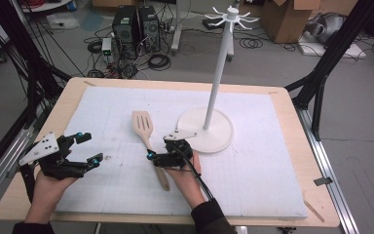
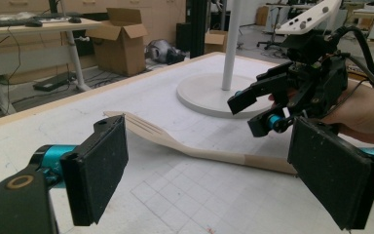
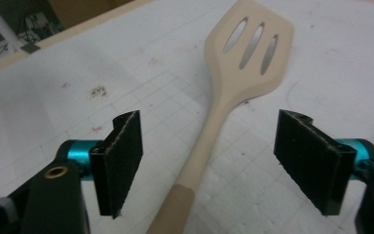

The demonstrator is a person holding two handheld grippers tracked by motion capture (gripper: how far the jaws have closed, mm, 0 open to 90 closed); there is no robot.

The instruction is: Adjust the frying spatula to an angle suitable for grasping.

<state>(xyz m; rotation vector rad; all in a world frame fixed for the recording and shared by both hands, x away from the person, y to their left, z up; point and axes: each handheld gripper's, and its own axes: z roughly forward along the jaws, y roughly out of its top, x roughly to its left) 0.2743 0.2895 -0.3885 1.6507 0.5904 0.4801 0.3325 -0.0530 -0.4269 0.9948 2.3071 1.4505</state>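
Dead center of the high view, the wooden slotted spatula [image 1: 148, 144] lies flat on the white mat [image 1: 253, 170], with the right gripper [image 1: 157, 157] straddling its handle, jaws apart and not touching it. At lower left, the left gripper [image 1: 88, 148] hangs wide open over bare mat.

Stand: white pole stand [image 1: 205, 130], base beyond the fingertips.
Mat: white gridded sheet [image 1: 253, 165] beneath the fingers.
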